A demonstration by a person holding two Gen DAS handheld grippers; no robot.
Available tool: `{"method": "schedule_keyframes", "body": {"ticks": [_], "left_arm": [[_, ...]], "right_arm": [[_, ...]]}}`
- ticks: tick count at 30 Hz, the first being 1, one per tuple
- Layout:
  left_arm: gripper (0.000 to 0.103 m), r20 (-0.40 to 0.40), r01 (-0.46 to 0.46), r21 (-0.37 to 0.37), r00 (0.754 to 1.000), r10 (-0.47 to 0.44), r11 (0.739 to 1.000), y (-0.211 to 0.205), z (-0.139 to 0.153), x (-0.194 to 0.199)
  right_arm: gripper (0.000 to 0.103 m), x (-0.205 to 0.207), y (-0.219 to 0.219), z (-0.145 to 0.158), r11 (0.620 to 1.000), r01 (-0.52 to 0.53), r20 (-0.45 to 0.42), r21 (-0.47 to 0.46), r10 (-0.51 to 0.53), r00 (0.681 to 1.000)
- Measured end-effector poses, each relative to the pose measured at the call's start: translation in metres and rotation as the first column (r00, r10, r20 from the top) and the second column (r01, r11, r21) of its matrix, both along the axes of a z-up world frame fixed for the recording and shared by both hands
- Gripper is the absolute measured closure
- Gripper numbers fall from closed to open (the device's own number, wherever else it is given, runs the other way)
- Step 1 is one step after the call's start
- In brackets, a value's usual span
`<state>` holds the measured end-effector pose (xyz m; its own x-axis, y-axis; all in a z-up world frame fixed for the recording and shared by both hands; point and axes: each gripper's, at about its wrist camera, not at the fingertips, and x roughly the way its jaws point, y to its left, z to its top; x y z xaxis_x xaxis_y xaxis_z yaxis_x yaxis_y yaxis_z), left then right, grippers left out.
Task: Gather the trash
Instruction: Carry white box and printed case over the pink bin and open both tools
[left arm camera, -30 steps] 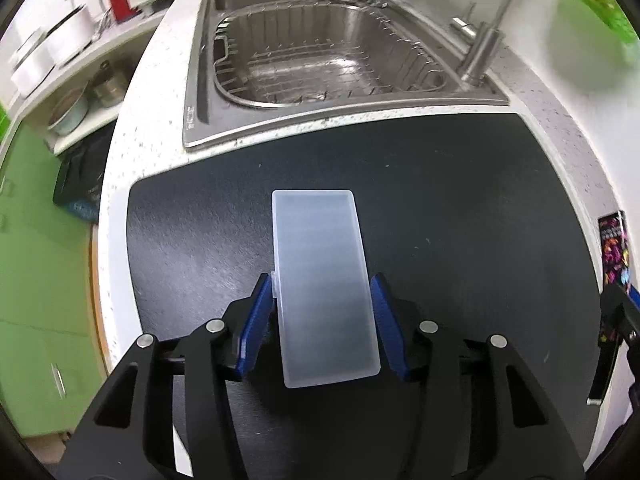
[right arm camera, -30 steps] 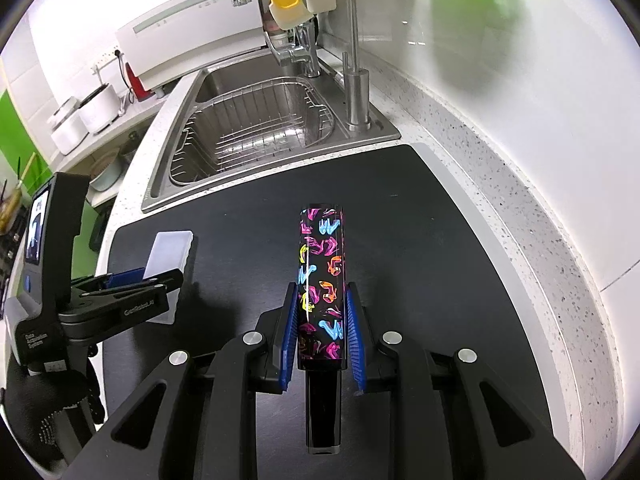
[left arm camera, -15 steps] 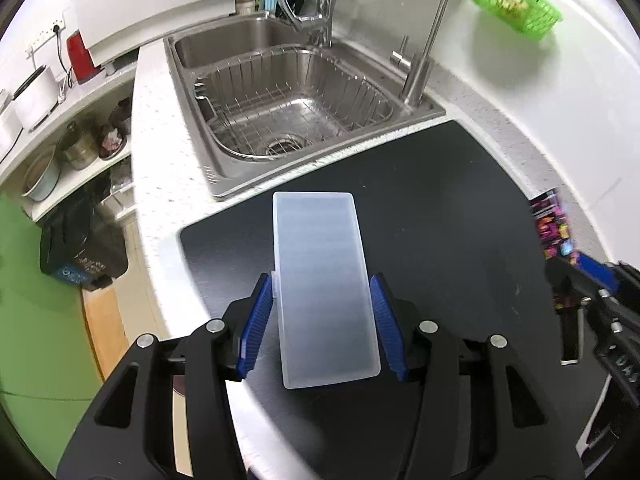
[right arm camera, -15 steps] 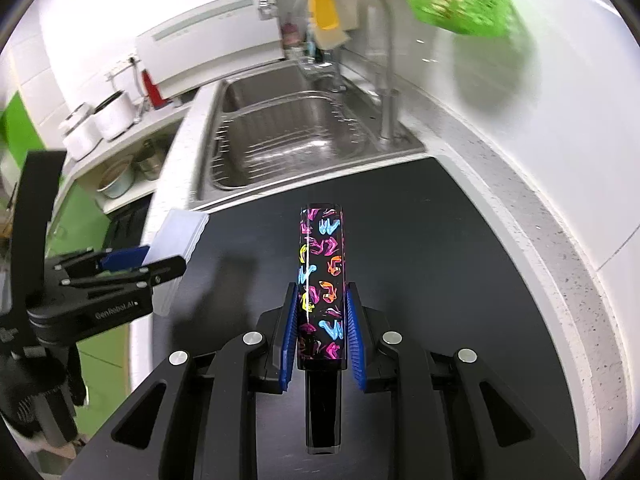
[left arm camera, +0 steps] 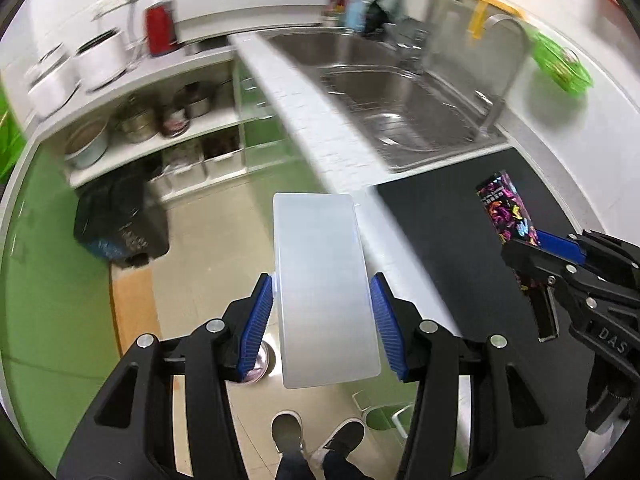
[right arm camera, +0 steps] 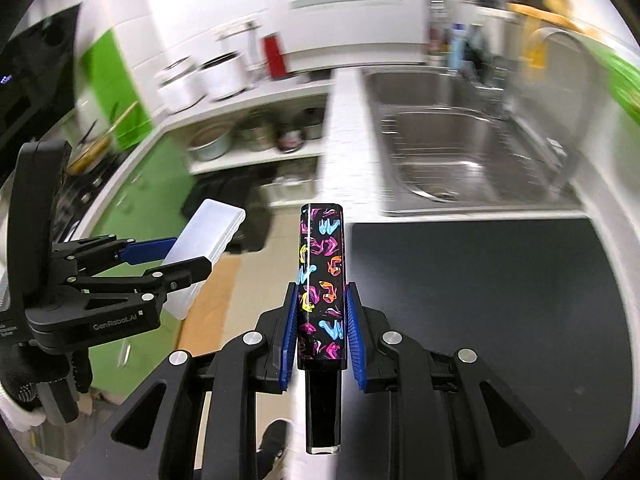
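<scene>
My left gripper (left arm camera: 322,320) is shut on a frosted white plastic box (left arm camera: 324,288) and holds it in the air past the counter's edge, above the floor. The box also shows in the right wrist view (right arm camera: 204,244). My right gripper (right arm camera: 322,328) is shut on a long black box with colourful prints (right arm camera: 322,276), held near the counter's left edge. That box also shows in the left wrist view (left arm camera: 506,208). A black bin with a dark bag (left arm camera: 120,220) stands on the floor below the shelves.
The black mat (right arm camera: 480,280) covers the counter on the right, with the steel sink (left arm camera: 400,96) and tap beyond it. Open shelves with pots (left arm camera: 160,120) stand at the left. My shoes (left arm camera: 316,436) show on the tiled floor.
Both grippers have swung left with their boxes, from over the black mat to the counter's edge and beyond. The floor, shelves and bin have come into view. Both grips are unchanged.
</scene>
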<state>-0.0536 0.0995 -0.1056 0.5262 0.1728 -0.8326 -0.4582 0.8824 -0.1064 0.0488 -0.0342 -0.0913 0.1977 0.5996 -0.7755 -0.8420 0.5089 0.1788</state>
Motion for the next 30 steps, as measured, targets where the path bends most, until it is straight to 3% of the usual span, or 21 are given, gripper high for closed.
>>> {"method": "schedule_keyframes", "body": {"ticks": [4, 9, 15, 22, 30], "left_arm": [[0.053, -0.026, -0.076, -0.035, 0.997, 0.075, 0.997, 0.047, -0.021, -0.043], [0.053, -0.07, -0.167, -0.092, 0.984, 0.161, 0.982, 0.097, -0.072, -0.085], [0.053, -0.13, -0.268, -0.193, 0.961, 0.246, 0.944, 0.158, -0.164, -0.116], [0.053, -0.185, -0.303, -0.264, 0.948, 0.261, 0.916, 0.205, -0.287, -0.129], [0.052, -0.208, -0.316, -0.328, 0.943, 0.258, 0.89, 0.227, -0.383, -0.135]], "right_arm": [[0.081, -0.023, 0.052, -0.018, 0.997, -0.081, -0.027, -0.017, 0.08, 0.996], [0.081, -0.05, 0.114, -0.065, 0.985, -0.157, -0.081, -0.066, 0.152, 0.985], [0.081, -0.071, 0.178, -0.161, 0.966, -0.216, -0.167, -0.141, 0.192, 0.967], [0.081, -0.086, 0.219, -0.276, 0.947, -0.246, -0.24, -0.206, 0.194, 0.951], [0.081, -0.101, 0.24, -0.363, 0.929, -0.272, -0.294, -0.25, 0.195, 0.936]]}}
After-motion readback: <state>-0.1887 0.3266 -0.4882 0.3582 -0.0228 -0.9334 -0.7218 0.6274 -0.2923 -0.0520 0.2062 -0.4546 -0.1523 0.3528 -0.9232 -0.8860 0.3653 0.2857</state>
